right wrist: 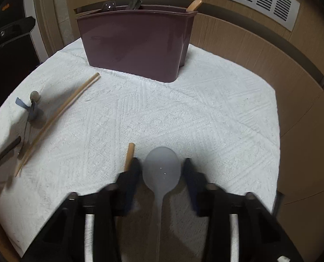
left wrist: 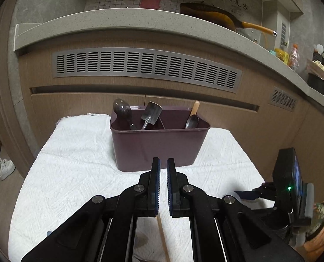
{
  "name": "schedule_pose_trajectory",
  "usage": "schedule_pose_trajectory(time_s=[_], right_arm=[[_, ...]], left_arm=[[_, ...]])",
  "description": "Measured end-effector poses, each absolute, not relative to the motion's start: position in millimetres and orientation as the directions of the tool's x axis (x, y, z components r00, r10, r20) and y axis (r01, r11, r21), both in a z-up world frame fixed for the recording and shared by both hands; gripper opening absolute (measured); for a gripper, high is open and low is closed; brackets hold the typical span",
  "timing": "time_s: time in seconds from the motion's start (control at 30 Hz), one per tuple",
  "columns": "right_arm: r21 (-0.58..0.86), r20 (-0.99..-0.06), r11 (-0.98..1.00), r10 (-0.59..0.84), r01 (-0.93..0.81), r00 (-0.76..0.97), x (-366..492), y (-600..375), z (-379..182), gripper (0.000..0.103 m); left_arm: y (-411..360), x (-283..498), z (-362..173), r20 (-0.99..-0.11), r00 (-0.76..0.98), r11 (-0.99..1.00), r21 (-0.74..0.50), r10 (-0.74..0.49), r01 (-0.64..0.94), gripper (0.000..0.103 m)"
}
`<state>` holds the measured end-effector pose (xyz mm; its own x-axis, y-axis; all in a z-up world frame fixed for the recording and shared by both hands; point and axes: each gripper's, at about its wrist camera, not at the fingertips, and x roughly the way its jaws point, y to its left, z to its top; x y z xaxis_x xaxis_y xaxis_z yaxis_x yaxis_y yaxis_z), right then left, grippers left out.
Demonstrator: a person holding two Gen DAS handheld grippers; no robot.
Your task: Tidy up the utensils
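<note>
Frying pan [left wrist: 214, 14] — white shoes [left wrist: 3, 168].

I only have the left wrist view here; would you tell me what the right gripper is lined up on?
Observer: The right gripper straddles a white spoon lying on the white cloth, with its jaws open on either side of the bowl.
Operator: Thank you. Which way does the spoon point?
Observer: Its bowl faces the purple bin, and its handle runs back between the jaws.
Operator: Is anything else lying loose nearby?
Observer: A wooden chopstick lies diagonally on the cloth, left of the spoon in that view, with its far tip just short of the bin.
</note>
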<state>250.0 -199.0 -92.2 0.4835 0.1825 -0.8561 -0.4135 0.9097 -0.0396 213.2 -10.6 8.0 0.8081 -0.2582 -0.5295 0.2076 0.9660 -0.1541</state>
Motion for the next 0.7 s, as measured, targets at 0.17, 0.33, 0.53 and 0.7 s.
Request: schedule_pose_trajectory(time_s=[0.17, 0.33, 0.53, 0.7], right_arm=[[-0.060, -0.839, 0.910, 0.176, -0.410, 0.515, 234.9, -200.6, -77.9, 0.030], [-0.063, -0.803, 0.915, 0.191, -0.399, 0.564, 229.4, -206.2, -53.6, 0.030], [-0.042, -0.768, 0.920, 0.219, -0.389, 0.601, 221.3, -207.9, -34.7, 0.031], [-0.022, -0.759, 0.921, 0.238, -0.389, 0.606, 217.4, -210.7, -35.3, 0.031]], left_arm=[[-5.1, 240.8, -15.3, -0.681, 0.685, 0.965, -0.204, -0.260, 0.164, 0.007], [-16.7, 295.1, -46.8, -0.867, 0.398, 0.954, -0.270, -0.300, 0.131, 0.009], [-37.3, 343.5, -69.2, -0.959, 0.264, 0.993, -0.082, -0.101, 0.082, 0.009], [-49.7, 355.1, -83.6, -0.976, 0.201, 0.994, -0.067, -0.083, 0.085, 0.009]])
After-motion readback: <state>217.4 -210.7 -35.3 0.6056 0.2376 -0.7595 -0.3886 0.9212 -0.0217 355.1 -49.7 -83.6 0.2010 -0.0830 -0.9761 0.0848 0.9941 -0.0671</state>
